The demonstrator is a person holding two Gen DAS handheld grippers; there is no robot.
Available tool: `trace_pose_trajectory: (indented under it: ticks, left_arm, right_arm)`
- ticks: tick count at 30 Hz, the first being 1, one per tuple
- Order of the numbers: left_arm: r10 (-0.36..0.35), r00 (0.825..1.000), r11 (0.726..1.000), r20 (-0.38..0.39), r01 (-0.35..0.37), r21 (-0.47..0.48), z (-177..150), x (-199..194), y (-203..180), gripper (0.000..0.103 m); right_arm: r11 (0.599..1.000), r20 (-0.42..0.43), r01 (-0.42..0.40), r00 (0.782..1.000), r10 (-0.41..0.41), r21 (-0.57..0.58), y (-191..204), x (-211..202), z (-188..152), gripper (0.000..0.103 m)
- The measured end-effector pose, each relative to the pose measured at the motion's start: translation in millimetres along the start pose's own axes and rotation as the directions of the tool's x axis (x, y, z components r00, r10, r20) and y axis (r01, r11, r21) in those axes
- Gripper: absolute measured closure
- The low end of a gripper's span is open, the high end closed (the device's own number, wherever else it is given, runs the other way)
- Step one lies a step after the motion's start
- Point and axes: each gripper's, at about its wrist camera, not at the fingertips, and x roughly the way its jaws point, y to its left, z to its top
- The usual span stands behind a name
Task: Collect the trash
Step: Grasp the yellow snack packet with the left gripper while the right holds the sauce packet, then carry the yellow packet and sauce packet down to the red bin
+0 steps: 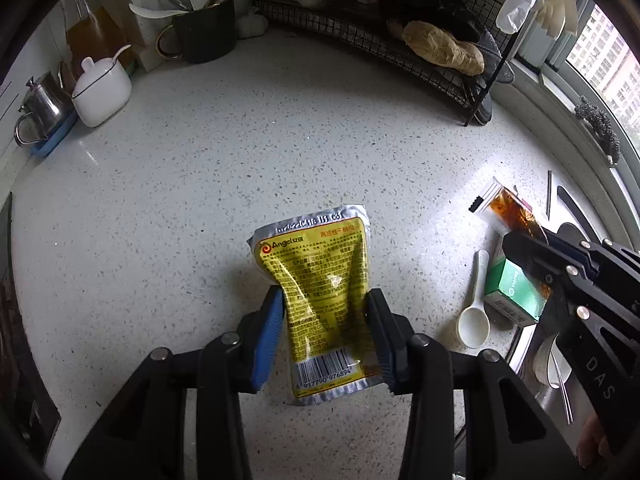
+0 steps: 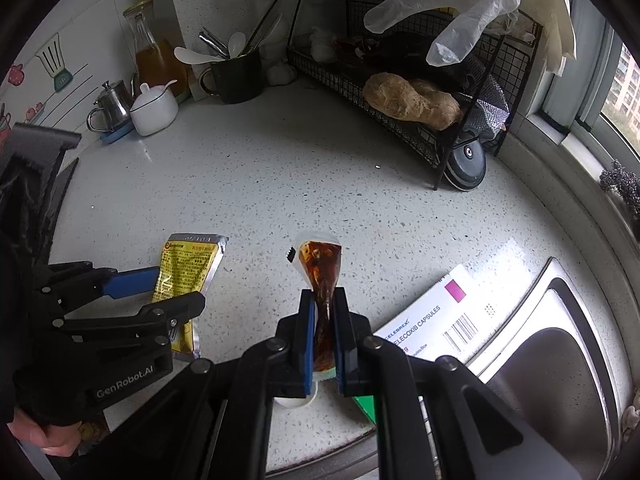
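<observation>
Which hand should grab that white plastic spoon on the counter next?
Right, probably: the white spoon lies beside the right gripper, far from the left gripper. But both are full: right holds the sauce sachet, left the yellow packet.

This is a home kitchen. A speckled white stone counter [image 2: 280, 184] runs into a corner under a window [image 2: 616, 92] that looks out on apartment blocks. A steel sink [image 2: 560, 360] is set into the counter at the right. Against the wall stand a dark mug [image 2: 236, 76] full of spoons and chopsticks, a white sugar bowl [image 2: 154, 110], a small steel pot [image 2: 112, 106] and a glass bottle [image 2: 154, 50] of amber liquid. A black wire rack [image 2: 400, 120] holds ginger root [image 2: 412, 102] and garlic, with thin plastic gloves [image 2: 452, 8] hanging above it.
</observation>
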Motion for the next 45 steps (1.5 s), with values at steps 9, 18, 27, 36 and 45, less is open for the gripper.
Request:
trace_pose_trajectory:
  ticks: [9,18,27,36,45]
  left_arm:
    - [-0.018,0.999,0.998,0.048,0.02,-0.055,-22.4,-41.3,39.5,0.063]
    - [0.002,0.996,1.0,0.091,0.001,-0.026,-83.1,-87.5,76.2,0.063]
    - [-0.005,0.996,0.999,0.087,0.009,-0.042,-167.5,-124.3,113.4,0.063]
    - [0.004,0.999,0.999,0.048,-0.002,-0.042,-256.0,-140.0,140.0,0.063]
    - [0.044,0.999,0.999,0.003,-0.044,-0.01,-312.4,-114.8,149.0,0.063]
  right_arm:
    - [1.0,0.012,-0.015,1.0,0.016,-0.017,38.6,-21.9,-17.2,0.096]
    - [0.999,0.033,-0.025,0.999,0.026,-0.031,84.5,-52.7,-50.6,0.096]
    - [0.999,0.02,-0.043,0.999,0.044,-0.026,143.0,-77.8,-106.0,0.096]
    - [0.997,-0.01,-0.065,0.998,0.064,-0.032,192.0,-91.5,-165.5,0.096]
    - [0.994,-0.098,-0.11,0.989,0.107,-0.023,211.9,-51.0,-211.7,0.096]
